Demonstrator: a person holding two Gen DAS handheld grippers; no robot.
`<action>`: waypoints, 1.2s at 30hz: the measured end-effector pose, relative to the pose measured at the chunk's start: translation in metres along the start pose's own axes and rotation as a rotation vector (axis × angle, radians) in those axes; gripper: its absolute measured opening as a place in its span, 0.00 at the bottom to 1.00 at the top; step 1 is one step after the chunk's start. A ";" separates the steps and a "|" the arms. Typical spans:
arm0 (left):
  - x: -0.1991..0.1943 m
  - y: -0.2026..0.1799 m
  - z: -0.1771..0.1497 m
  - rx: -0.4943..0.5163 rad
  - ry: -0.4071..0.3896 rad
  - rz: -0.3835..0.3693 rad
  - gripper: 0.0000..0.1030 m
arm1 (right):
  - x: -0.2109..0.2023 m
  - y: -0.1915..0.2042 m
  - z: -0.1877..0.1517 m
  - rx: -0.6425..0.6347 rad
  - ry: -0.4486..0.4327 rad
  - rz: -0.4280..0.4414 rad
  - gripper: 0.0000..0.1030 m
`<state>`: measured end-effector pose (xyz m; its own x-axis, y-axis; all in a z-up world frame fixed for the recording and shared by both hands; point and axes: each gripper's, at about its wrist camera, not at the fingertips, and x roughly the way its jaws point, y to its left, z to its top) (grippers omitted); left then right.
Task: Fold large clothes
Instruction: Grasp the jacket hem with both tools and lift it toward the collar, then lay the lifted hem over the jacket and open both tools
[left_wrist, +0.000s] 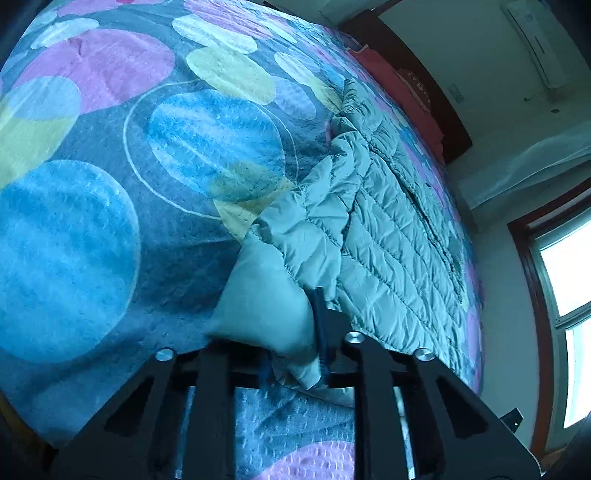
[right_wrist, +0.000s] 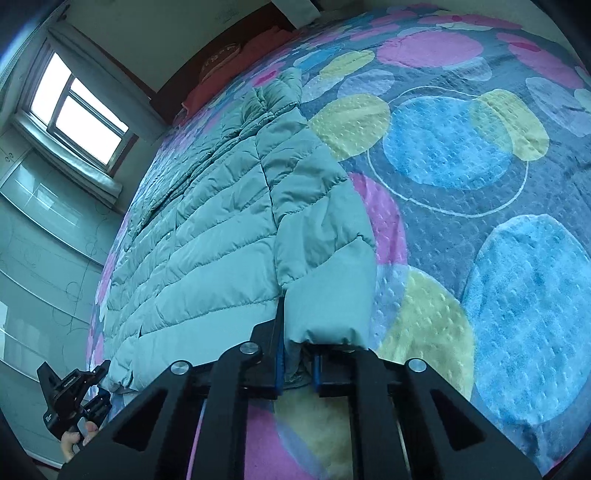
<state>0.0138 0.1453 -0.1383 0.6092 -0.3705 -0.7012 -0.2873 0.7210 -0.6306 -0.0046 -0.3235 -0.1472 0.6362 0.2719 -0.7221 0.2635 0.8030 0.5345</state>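
While both grippers pinch its near end, a pale green quilted puffer jacket (right_wrist: 207, 236) lies spread along the bed.

Its smooth cuff (right_wrist: 332, 302) is nipped between the right gripper's (right_wrist: 297, 369) blue pads; the left gripper (left_wrist: 295, 369) is closed on a fold of another sleeve (left_wrist: 266, 295). Beneath lies a blanket (right_wrist: 480, 184) patterned with blue, pink and yellow circles, with a red pillow (left_wrist: 402, 96) at the dark headboard and a window (right_wrist: 81, 110) beyond.
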 end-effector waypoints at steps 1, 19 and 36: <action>0.001 0.000 0.000 -0.006 0.005 -0.007 0.08 | -0.002 0.001 0.000 -0.005 -0.011 0.006 0.06; -0.014 -0.084 0.081 0.105 -0.143 -0.162 0.02 | -0.024 0.057 0.078 -0.084 -0.196 0.182 0.04; 0.090 -0.181 0.223 0.224 -0.224 -0.042 0.02 | 0.073 0.113 0.245 -0.113 -0.235 0.192 0.04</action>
<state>0.2855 0.1125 -0.0131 0.7718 -0.2828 -0.5695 -0.1032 0.8280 -0.5511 0.2496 -0.3430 -0.0318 0.8199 0.3050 -0.4846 0.0486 0.8062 0.5896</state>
